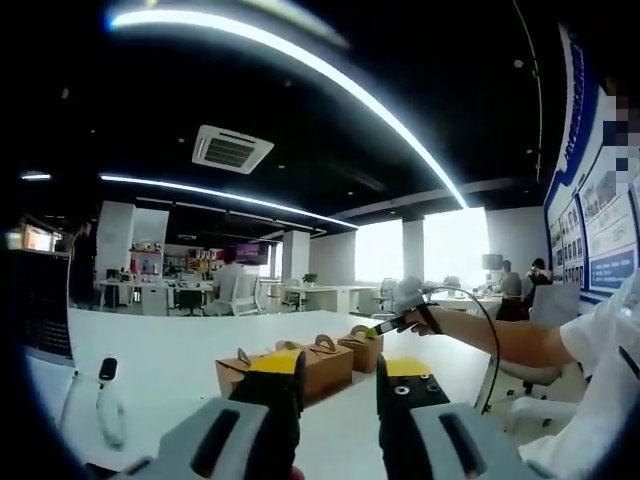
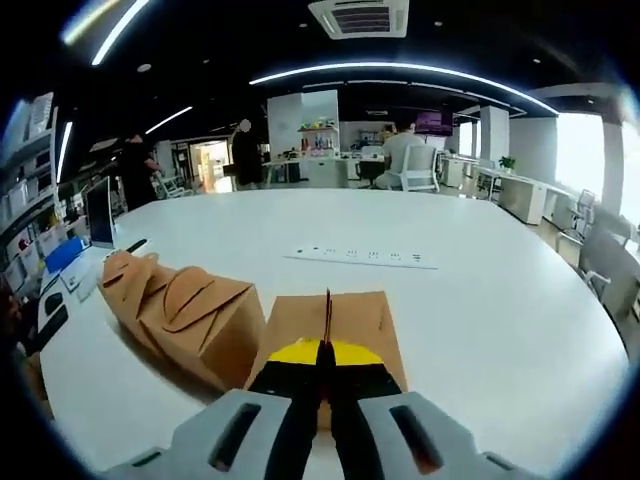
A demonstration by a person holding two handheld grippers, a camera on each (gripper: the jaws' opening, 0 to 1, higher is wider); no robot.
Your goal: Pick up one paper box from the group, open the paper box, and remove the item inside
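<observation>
Two brown paper boxes with curved handles stand side by side on the white table (image 1: 160, 350). In the left gripper view the nearer box (image 1: 305, 368) sits just beyond my left gripper (image 1: 340, 375), whose jaws are open with nothing between them. The farther box (image 1: 362, 350) has my right gripper (image 1: 398, 322) at its handle, held by a person's hand. In the right gripper view the right gripper (image 2: 326, 368) is shut on the upright handle flap of that box (image 2: 325, 325). The other box (image 2: 185, 305) lies to its left.
A white power strip (image 2: 365, 257) lies mid-table. A dark marker-like object (image 1: 107, 369) and a white cable (image 1: 110, 420) sit at the left. A monitor (image 2: 100, 210) stands by the table's edge. A person's arm (image 1: 520, 340) reaches in from the right. Desks, chairs and people fill the background.
</observation>
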